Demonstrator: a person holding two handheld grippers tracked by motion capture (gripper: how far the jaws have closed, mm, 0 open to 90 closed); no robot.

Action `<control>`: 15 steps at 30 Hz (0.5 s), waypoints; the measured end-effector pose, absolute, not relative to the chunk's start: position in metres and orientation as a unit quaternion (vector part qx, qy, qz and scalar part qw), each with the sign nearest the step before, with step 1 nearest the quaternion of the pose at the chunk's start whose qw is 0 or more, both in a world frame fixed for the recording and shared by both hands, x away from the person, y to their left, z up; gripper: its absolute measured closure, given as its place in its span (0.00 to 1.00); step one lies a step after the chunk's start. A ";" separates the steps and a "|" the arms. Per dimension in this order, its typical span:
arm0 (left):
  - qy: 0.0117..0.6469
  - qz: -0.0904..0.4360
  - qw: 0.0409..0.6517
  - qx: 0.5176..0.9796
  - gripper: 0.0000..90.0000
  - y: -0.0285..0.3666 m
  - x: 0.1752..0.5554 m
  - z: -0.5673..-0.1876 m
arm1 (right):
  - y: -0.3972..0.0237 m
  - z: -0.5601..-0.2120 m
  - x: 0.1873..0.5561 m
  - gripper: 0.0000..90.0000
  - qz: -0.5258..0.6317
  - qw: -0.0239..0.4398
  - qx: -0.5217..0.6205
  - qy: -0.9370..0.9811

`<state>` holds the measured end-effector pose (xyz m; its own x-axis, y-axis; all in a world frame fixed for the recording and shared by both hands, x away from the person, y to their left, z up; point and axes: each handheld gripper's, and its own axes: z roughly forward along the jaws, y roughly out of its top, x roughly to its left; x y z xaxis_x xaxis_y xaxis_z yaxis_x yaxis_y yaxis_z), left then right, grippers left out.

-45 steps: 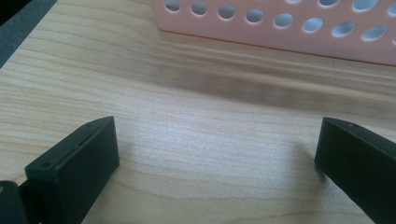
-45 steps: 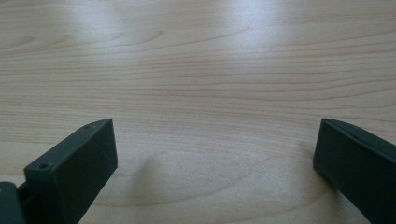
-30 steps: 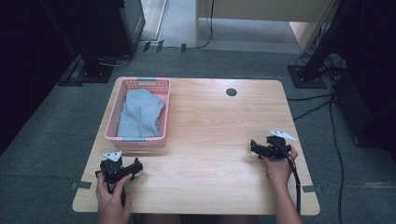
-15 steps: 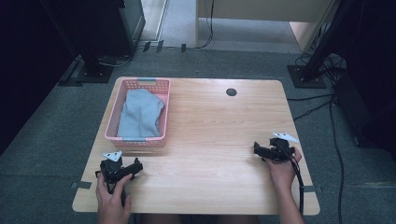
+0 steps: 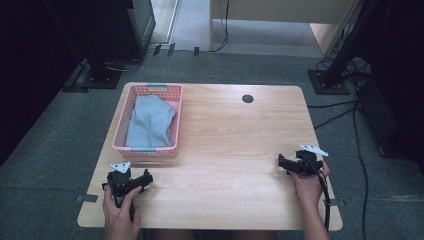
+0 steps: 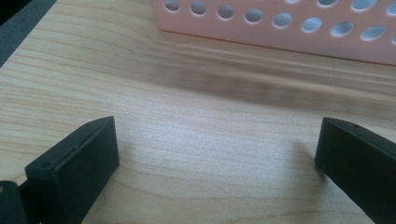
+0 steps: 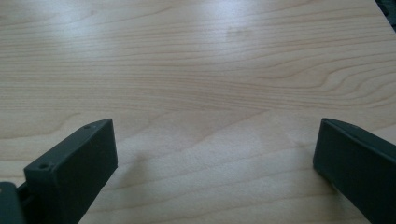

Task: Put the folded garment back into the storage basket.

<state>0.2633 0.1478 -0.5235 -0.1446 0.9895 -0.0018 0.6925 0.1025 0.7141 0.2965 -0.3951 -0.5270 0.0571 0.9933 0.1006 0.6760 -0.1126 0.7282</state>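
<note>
The folded grey-blue cloth (image 5: pixel 150 124) lies lengthwise in the pink basket (image 5: pixel 172 120). The left gripper (image 5: pixel 146 178), jaws spread and empty, sits just before that basket; the right gripper (image 5: pixel 281 162), also spread, is well apart.

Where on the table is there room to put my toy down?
The wide bare wood between the pink basket and the right gripper is free, up to the far edge. The only crowded spot is between the basket and the left gripper, at the near left.

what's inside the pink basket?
A folded grey-blue cloth lies in the pink basket, covering most of its floor. Anything beneath the cloth is hidden. Both claws are outside it, open and empty.
</note>
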 end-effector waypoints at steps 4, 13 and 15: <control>0.698 0.292 0.254 0.603 0.00 0.148 0.263 -0.523 | -0.398 -0.527 0.294 0.00 0.305 0.259 0.680 0.614; 0.698 0.292 0.254 0.603 0.00 0.148 0.263 -0.523 | -0.408 -0.527 0.289 0.00 0.298 0.264 0.685 0.609; 0.698 0.292 0.254 0.603 0.00 0.148 0.263 -0.523 | -0.410 -0.527 0.288 0.00 0.297 0.265 0.687 0.607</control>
<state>0.2633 0.1478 -0.5235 -0.1445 0.9895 -0.0015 0.6927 0.1022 0.7140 0.2879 -0.4099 -0.5273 0.0856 0.9925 0.0871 0.6772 -0.1221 0.7256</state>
